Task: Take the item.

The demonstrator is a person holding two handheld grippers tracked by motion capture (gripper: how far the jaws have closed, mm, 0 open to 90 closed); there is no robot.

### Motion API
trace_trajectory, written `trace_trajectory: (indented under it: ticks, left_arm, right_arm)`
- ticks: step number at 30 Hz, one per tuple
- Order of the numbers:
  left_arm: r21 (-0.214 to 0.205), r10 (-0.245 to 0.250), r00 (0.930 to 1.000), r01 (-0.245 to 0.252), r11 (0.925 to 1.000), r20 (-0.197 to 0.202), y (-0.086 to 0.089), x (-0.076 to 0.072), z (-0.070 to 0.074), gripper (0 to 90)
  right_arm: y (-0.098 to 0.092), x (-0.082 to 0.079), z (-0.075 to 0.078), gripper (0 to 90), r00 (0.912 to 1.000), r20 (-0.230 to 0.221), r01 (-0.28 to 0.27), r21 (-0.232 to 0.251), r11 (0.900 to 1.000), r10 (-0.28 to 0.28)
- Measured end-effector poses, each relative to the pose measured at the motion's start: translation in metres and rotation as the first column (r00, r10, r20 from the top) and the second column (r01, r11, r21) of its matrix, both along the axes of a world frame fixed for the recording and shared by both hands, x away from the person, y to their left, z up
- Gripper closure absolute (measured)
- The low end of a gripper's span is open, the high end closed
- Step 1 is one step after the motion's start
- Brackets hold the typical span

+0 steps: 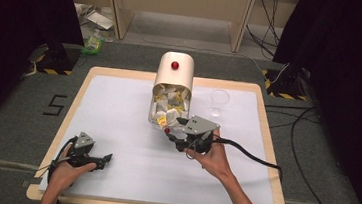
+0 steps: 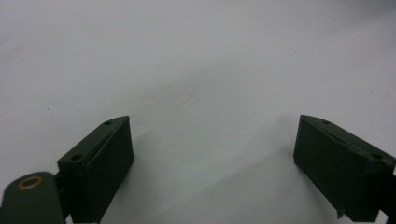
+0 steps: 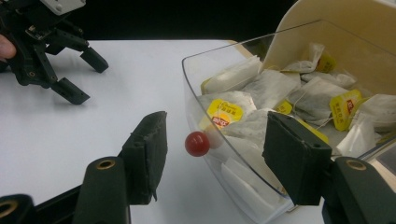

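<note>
Cream dispenser box at the far middle of the white surface, its clear drawer pulled out and full of tea bags. The red knob on the drawer front lies between the parted jaws of the right gripper, untouched by either. The left gripper, jaws likewise apart and empty, rests low at the surface's near-left corner. A clear glass stands just right of the box.

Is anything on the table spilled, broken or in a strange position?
Nothing is spilled or broken. The tea bag dispenser has its clear drawer pulled open, tea bags inside. The glass stands upright.
</note>
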State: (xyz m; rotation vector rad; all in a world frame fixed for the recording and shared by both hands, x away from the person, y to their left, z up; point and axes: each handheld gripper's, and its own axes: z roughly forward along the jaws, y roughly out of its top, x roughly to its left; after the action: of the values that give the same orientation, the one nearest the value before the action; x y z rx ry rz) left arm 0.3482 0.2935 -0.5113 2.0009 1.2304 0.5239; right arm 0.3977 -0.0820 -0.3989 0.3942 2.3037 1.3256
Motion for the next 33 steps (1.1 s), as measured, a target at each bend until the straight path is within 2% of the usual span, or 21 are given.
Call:
trace_trajectory:
  ticks: [7, 12, 14, 21, 22, 26, 33]
  left_arm:
    - [0.000, 0.000, 1.0000, 0.000, 1.0000, 0.000, 0.000, 0.000, 0.000, 11.1]
    - [0.000, 0.000, 1.0000, 0.000, 1.0000, 0.000, 0.000, 0.000, 0.000, 11.1]
    - [0.000, 0.000, 1.0000, 0.000, 1.0000, 0.000, 0.000, 0.000, 0.000, 11.1]
    - [0.000, 0.000, 1.0000, 0.000, 1.0000, 0.000, 0.000, 0.000, 0.000, 11.1]
    - [-0.001, 0.000, 1.0000, 0.000, 1.0000, 0.000, 0.000, 0.000, 0.000, 11.1]
    - [0.000, 0.000, 1.0000, 0.000, 1.0000, 0.000, 0.000, 0.000, 0.000, 11.1]
    - [-0.001, 0.000, 1.0000, 0.000, 1.0000, 0.000, 0.000, 0.000, 0.000, 11.1]
  right_arm:
    - [-0.003, 0.003, 0.007, 42.9, 0.9998, -0.001, 0.018, 0.026, 0.9995, -0.018]
    - [-0.005, 0.012, 0.013, 48.1, 0.9989, -0.024, 0.040, 0.051, 0.9979, -0.039]
    - [-0.003, 0.018, 0.016, 50.8, 0.9974, -0.033, 0.065, 0.044, 0.9969, -0.064]
    - [0.009, 0.025, 0.021, 54.1, 0.9950, -0.056, 0.084, 0.022, 0.9962, -0.083]
    - [0.011, 0.028, 0.019, 54.9, 0.9929, -0.073, 0.095, 0.016, 0.9954, -0.093]
    - [0.013, 0.032, 0.016, 56.6, 0.9895, -0.094, 0.110, 0.001, 0.9939, -0.109]
    - [0.016, 0.036, 0.011, 58.8, 0.9861, -0.107, 0.126, -0.020, 0.9918, -0.128]
